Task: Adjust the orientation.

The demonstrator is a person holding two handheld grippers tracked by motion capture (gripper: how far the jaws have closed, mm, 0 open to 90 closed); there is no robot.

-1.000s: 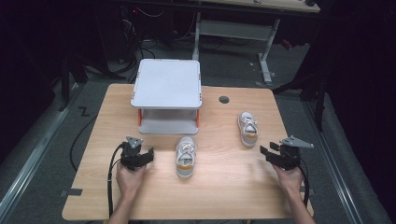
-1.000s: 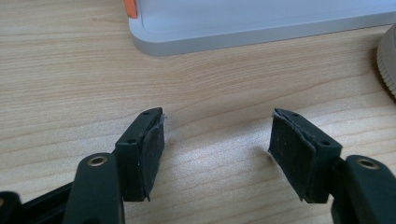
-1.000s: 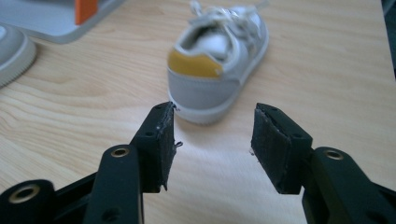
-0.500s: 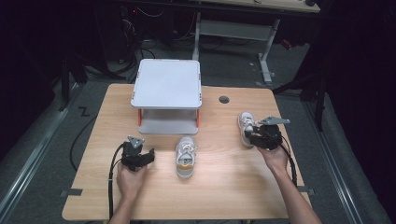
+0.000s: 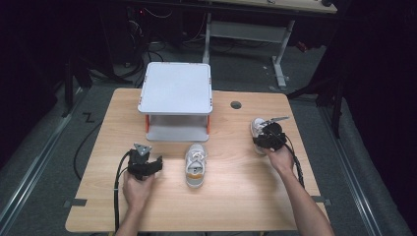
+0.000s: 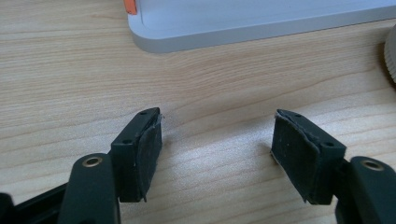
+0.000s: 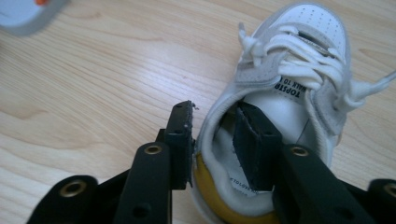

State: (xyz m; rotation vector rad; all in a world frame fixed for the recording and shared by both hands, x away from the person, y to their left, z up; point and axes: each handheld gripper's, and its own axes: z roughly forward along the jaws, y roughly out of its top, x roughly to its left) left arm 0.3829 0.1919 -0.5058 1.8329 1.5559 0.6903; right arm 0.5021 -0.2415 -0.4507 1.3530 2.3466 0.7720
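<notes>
Two small white sneakers lie on the wooden table [image 5: 236, 196]. One sneaker [image 5: 195, 164] rests mid-table in front of the shelf, toe pointing away from me. At the right, the other sneaker [image 5: 256, 127] [image 7: 299, 60] has my right gripper [image 5: 265, 137] [image 7: 214, 135] at its heel. One jaw is inside the shoe opening and the other outside, pinching the collar wall. My left gripper [image 5: 156, 164] [image 6: 217, 144] rests low over bare wood to the left of the middle sneaker, open, with nothing between its pads.
A grey two-level shelf [image 5: 176, 88] with orange posts stands at the back centre; its lower tray [image 6: 243, 25] lies just ahead of the left gripper. A cable hole [image 5: 236, 104] sits right of it. Dark floor surrounds the table.
My right gripper has travelled from the front right of the table forward to the right sneaker's heel and closed on its collar. The left gripper and middle sneaker stayed put.
</notes>
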